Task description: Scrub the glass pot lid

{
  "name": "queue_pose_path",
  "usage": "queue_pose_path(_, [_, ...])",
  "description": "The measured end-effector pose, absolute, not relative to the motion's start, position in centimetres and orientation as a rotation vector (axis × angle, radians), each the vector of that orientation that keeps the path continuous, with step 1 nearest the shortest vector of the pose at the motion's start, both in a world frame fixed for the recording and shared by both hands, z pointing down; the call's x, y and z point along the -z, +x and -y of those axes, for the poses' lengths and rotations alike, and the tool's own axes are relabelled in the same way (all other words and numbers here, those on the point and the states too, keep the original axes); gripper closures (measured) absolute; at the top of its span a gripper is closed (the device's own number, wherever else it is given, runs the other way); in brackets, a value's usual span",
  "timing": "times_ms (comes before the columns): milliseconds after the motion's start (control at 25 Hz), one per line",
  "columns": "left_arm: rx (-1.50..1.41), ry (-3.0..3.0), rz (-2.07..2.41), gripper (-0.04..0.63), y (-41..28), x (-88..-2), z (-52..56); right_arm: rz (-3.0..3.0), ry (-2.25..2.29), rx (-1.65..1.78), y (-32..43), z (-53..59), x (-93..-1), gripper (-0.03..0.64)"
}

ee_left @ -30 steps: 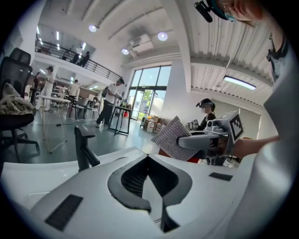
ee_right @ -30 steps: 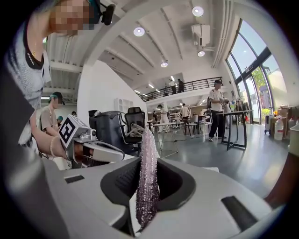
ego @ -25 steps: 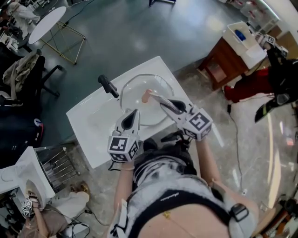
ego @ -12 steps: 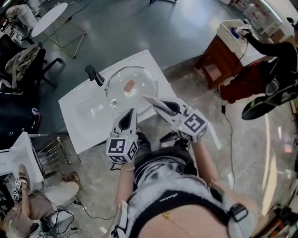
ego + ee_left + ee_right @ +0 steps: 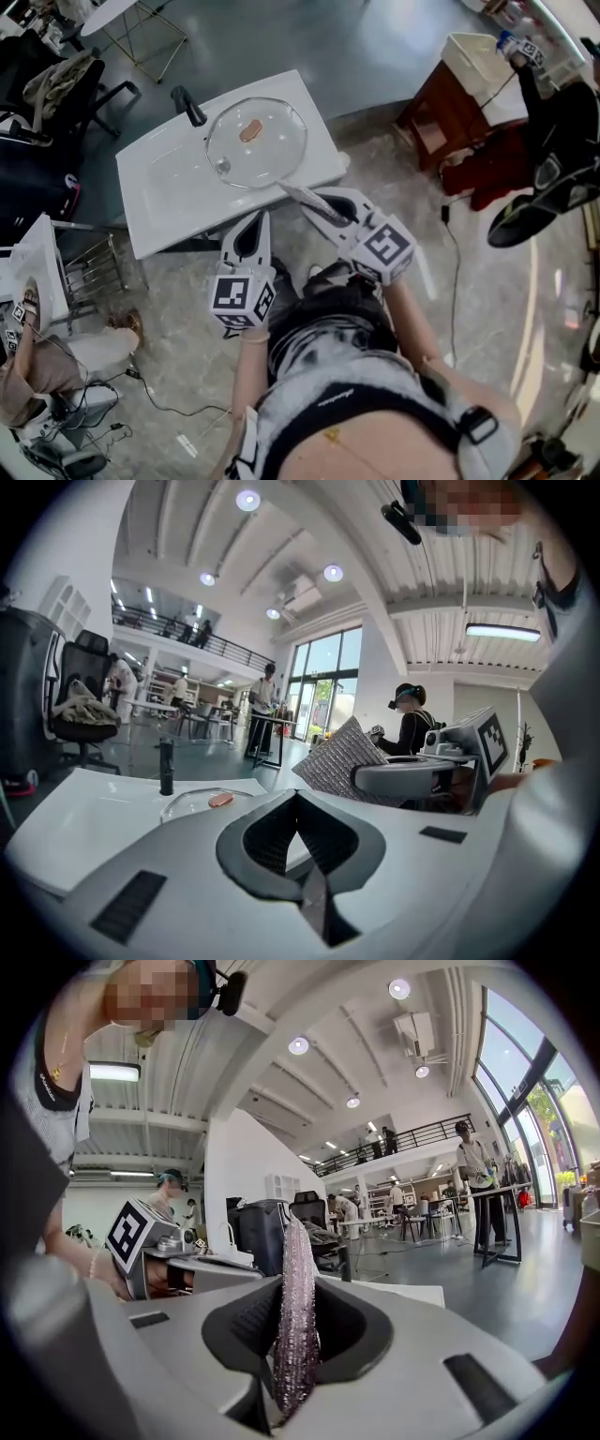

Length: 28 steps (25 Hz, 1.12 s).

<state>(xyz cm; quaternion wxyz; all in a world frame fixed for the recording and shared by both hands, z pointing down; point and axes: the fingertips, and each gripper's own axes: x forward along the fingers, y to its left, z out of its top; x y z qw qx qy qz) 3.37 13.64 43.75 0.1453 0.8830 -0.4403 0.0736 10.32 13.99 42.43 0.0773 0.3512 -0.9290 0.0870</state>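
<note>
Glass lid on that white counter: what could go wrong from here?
1. The lid lies loose near the counter's front edge. The left gripper is shut, empty and apart from it, so a hard push might slide the lid off.
2. The right gripper pinches the pad by one end, so it may fold or slip out under pressure.

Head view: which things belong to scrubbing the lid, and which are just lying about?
Job:
- glass pot lid on the white table
- silvery scrub pad, clamped in the right gripper
- left gripper, shut and empty

Lying about:
- black chair draped with clothes
- wooden cabinet
- wire rack beside the table
- cable on the floor
</note>
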Motion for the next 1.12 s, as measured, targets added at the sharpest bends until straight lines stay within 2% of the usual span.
queue_pose_path(640, [-0.132, 2.584, 1.355, 0.597, -2.5, -39.2, -19.8, 2.818, 1.069, -0.227, 2.9, -20.3, -39.0, 0.537])
queue_pose_path(1120, [-0.139, 2.634, 1.302, 0.597, -3.3, -38.4, -20.8, 2.763, 1.182, -0.222, 2.2, -21.7, -38.4, 0.538])
